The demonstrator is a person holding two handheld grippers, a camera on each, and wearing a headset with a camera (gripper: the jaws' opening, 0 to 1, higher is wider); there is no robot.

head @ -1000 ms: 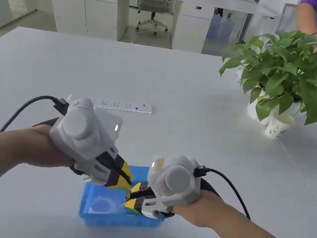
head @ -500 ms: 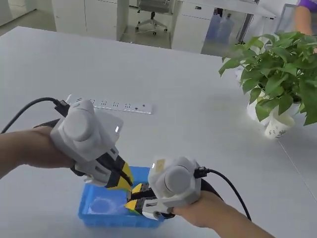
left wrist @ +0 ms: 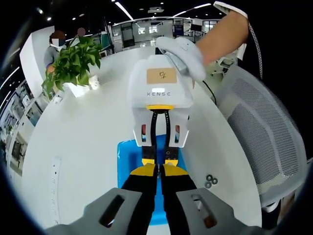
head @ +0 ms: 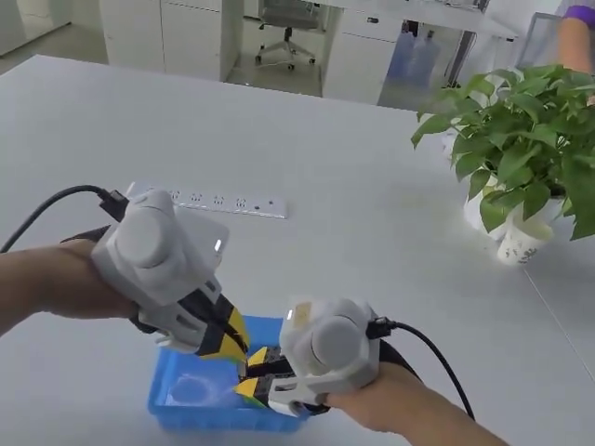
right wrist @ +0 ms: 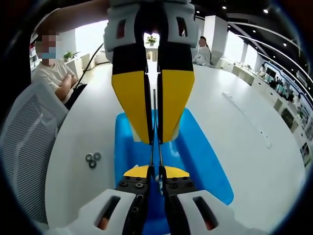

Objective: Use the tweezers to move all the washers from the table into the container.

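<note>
On the white table (right wrist: 83, 127), three washers (right wrist: 92, 159) lie bunched at nine o'clock of the blue container (right wrist: 200, 161) in the right gripper view, near its wall and outside it. Over the container the left gripper (right wrist: 154, 139) and right gripper (right wrist: 155, 172) meet tip to tip, each with jaws pressed nearly together; whether they pinch the tweezers I cannot tell. In the head view a power strip (head: 209, 198) lies at twelve o'clock of the container and a potted plant (head: 521, 158) at two.
</note>
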